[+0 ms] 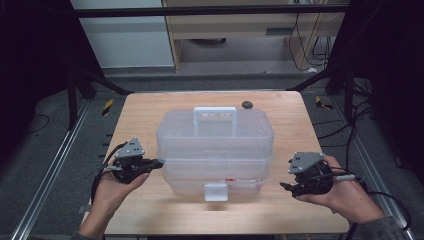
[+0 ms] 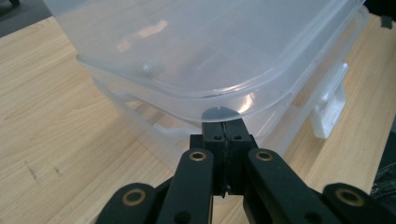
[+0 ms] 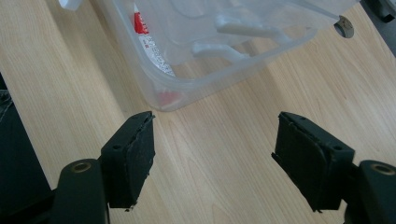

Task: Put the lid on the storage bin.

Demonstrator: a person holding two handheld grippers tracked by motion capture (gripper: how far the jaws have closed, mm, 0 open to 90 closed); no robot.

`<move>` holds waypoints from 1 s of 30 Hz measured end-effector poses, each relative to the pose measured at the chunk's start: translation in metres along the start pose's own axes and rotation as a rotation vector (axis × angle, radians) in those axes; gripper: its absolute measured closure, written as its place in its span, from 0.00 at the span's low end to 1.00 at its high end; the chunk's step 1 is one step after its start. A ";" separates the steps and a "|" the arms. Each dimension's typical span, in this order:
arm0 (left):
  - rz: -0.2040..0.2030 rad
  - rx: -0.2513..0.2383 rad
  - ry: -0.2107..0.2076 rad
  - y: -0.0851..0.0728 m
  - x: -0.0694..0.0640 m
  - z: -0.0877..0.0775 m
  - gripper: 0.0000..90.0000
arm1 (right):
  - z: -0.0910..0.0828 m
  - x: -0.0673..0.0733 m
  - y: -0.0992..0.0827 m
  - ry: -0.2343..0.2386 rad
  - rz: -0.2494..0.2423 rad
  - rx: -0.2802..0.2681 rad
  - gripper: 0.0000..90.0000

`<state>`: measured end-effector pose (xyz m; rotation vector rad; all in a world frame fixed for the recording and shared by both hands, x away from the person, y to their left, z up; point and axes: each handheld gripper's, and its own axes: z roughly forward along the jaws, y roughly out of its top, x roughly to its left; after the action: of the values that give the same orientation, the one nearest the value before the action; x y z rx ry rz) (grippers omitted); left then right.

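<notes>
Nearest, two hands come in from the bottom edge, each with tongs. Left tongs (image 1: 159, 162): jaws pressed together, tips at the left side of the box (image 1: 215, 150), right at the lip where lid meets base; in the left gripper view the closed tips sit just under the lid's overhanging rim, though whether they pinch the plastic or merely touch it I cannot tell. Right tongs (image 3: 212, 140): jaws wide apart, nothing between them, low over bare surface (image 1: 280, 212), near the box's right front corner but clear of it. The box sits mid-surface, long side toward the person, lid down. White latch (image 1: 215, 191) at front centre, looks fastened. Clear plastic, thin-walled, probably light; a red-and-white tube (image 3: 152, 44) and pale shapes show through the wall, so not quite empty. Judged: stiff enough to lift but walls and lid likely flex under a squeeze; smooth and glossy, so flat faces would slip in narrow jaws. Best holds appear to be the latch tab to open it, the lid rim at the sides, or the white handle (image 1: 215, 116) on the lid's far half for carrying. Contents may slide if tilted. Beyond the box, a small dark disc (image 1: 246, 104) lies near the surface's far edge.
</notes>
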<state>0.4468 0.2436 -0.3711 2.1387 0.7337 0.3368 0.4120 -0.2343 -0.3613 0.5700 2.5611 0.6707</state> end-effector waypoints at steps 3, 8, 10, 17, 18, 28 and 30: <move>-0.004 -0.002 0.003 -0.002 0.000 0.000 1.00 | 0.001 -0.001 -0.002 -0.001 0.006 0.001 0.31; -0.004 0.008 0.001 -0.006 -0.001 0.001 1.00 | 0.003 -0.002 -0.004 0.000 0.012 0.005 0.31; -0.002 0.011 0.003 -0.007 -0.001 0.001 1.00 | 0.004 -0.003 -0.005 -0.002 0.017 0.008 0.31; -0.001 0.017 0.000 -0.011 -0.002 0.003 1.00 | 0.007 -0.005 -0.010 -0.008 0.032 0.011 0.30; -0.001 0.017 0.000 -0.011 -0.002 0.003 1.00 | 0.008 -0.006 -0.011 -0.010 0.039 0.011 0.30; 0.025 0.066 0.011 -0.017 -0.002 0.007 1.00 | 0.013 -0.011 -0.016 -0.039 0.076 0.016 0.27; 0.047 0.109 0.080 -0.022 0.002 0.007 0.96 | 0.016 -0.013 -0.015 -0.068 0.093 0.024 0.24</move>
<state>0.4433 0.2513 -0.3922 2.2585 0.7635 0.4175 0.4261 -0.2471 -0.3782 0.7114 2.4953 0.6420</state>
